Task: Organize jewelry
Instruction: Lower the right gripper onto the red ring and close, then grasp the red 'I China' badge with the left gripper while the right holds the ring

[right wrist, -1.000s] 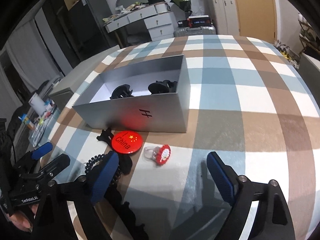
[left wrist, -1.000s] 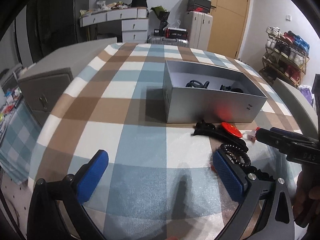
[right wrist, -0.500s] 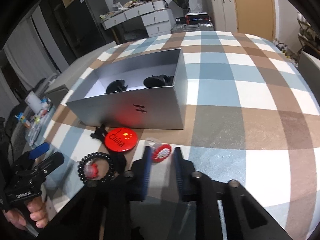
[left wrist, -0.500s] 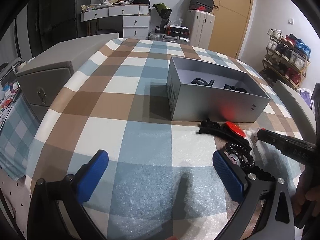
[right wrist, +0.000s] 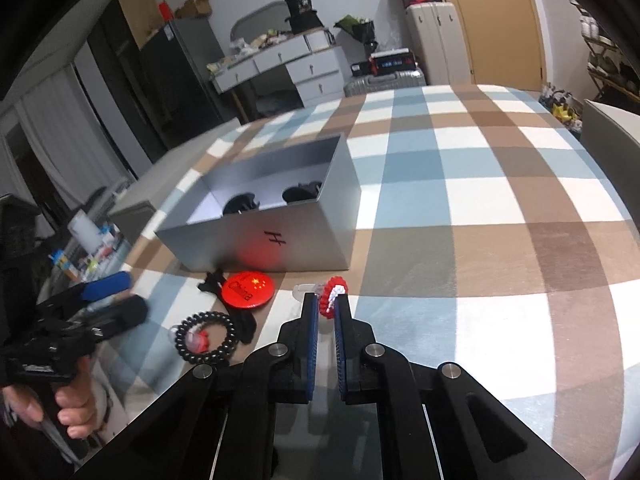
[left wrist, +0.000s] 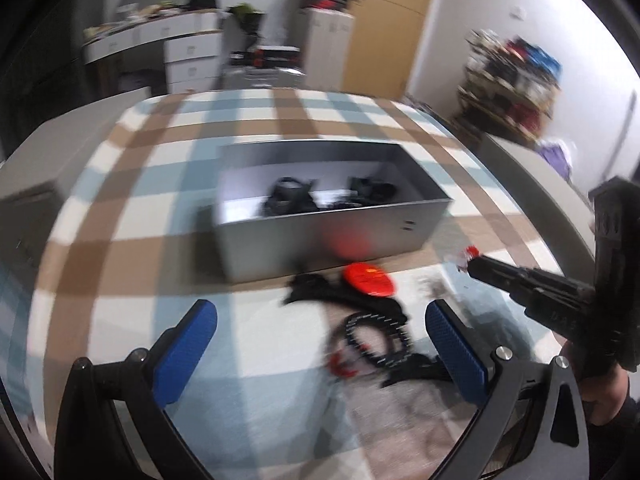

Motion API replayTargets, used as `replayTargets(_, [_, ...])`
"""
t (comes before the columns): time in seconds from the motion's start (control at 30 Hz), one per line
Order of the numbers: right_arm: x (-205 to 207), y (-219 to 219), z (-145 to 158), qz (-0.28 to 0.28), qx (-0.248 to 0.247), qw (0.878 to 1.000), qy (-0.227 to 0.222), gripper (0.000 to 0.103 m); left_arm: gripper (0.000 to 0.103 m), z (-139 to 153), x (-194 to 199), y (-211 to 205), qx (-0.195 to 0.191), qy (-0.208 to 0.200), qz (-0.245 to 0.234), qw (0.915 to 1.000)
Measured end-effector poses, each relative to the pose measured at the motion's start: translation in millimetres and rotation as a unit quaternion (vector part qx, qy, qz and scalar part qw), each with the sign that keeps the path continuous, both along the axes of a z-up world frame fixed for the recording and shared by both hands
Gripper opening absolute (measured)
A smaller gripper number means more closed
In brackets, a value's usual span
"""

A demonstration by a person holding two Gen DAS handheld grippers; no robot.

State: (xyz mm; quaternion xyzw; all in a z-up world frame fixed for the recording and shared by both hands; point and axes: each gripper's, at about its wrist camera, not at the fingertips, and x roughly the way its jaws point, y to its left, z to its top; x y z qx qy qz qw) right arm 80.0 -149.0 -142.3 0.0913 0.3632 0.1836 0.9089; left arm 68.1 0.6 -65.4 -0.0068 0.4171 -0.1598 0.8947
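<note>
A silver box (right wrist: 280,236) stands open on the checked tablecloth with black hair pieces inside; it also shows in the left wrist view (left wrist: 332,236). In front of it lie a red round badge (right wrist: 246,290), a black clip (right wrist: 210,282) and a black coil bracelet (right wrist: 206,338). My right gripper (right wrist: 325,306) is shut on a red and white ring (right wrist: 333,295) and holds it just above the cloth. My left gripper (left wrist: 320,328) is open over the coil bracelet (left wrist: 376,338) and red badge (left wrist: 368,280).
A grey cabinet (right wrist: 132,204) stands at the table's left edge with small bottles below it. A grey chair back (right wrist: 612,132) is at the right. Drawers, suitcases and a shoe rack line the far walls.
My right gripper closed from wide open onto the red and white ring and lifted it slightly. My left gripper swung right toward the bracelet and badge; its view is blurred.
</note>
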Motion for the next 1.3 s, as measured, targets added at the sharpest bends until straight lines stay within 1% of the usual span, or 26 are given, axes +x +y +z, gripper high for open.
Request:
replayTargets(0.1, [-5,-10,3,-0.004,0.011,1.000,-0.007,0.007,0.101,-6,13,-17,0.016,0.013,-0.026,0.9995])
replayTargets(0.2, [-11,-16,4,-0.005,0.014,1.000,-0.016,0.007,0.101,-12,22,-27,0.018,0.028,-0.047,0.9983])
replayTargets(0.33, [-16,-25,5,-0.015,0.019,0.999,-0.030,0.007,0.100,-17,30,-38,0.037,0.039,-0.061,0.9967])
replayTargets(0.37, [-16,-28,5,-0.017,0.022,0.999,-0.032,0.007,0.099,-17,30,-37,0.036,0.040,-0.063,0.9965])
replayTargets(0.43, [-15,-32,5,-0.019,0.031,0.999,-0.034,0.007,0.092,-19,34,-42,0.037,0.051,-0.074,0.9952])
replayTargets(0.47, [-15,-33,5,-0.019,0.034,0.999,-0.034,0.007,0.092,-20,33,-43,0.042,0.055,-0.076,0.9947])
replayTargets(0.53, [-13,-34,5,-0.017,0.035,0.999,-0.035,0.007,0.086,-26,38,-47,0.065,0.072,-0.074,0.9925])
replayTargets(0.57, [-13,-35,5,-0.016,0.038,0.999,-0.036,0.007,0.084,-25,38,-47,0.070,0.067,-0.071,0.9927])
replayTargets(0.7, [-15,-37,7,-0.014,0.044,0.998,-0.042,0.007,0.080,-25,39,-50,0.084,0.069,-0.071,0.9915])
replayTargets(0.77, [-17,-39,7,-0.013,0.047,0.998,-0.043,0.007,0.073,-26,39,-53,0.101,0.067,-0.067,0.9904])
replayTargets(0.83, [-17,-40,6,-0.015,0.049,0.998,-0.042,0.007,0.061,-26,37,-55,0.120,0.061,-0.065,0.9887])
replayTargets(0.87, [-17,-40,5,-0.015,0.050,0.998,-0.040,0.007,0.057,-25,37,-55,0.124,0.059,-0.064,0.9884])
replayTargets(0.93, [-19,-41,5,-0.017,0.050,0.998,-0.039,0.007,0.044,-25,38,-54,0.132,0.058,-0.061,0.9877])
replayTargets(1.0, [-20,-41,5,-0.017,0.051,0.998,-0.040,0.007,0.037,-24,39,-53,0.136,0.058,-0.062,0.9871])
replayTargets(1.07, [-21,-42,6,-0.018,0.051,0.998,-0.041,0.007,0.037,-25,38,-54,0.141,0.058,-0.065,0.9862])
replayTargets(1.2, [-24,-41,9,-0.018,0.050,0.998,-0.043,0.007,0.037,-24,35,-55,0.138,0.059,-0.071,0.9862])
replayTargets(1.3, [-27,-42,12,-0.019,0.050,0.997,-0.047,0.007,0.037,-19,29,-54,0.126,0.053,-0.074,0.9878])
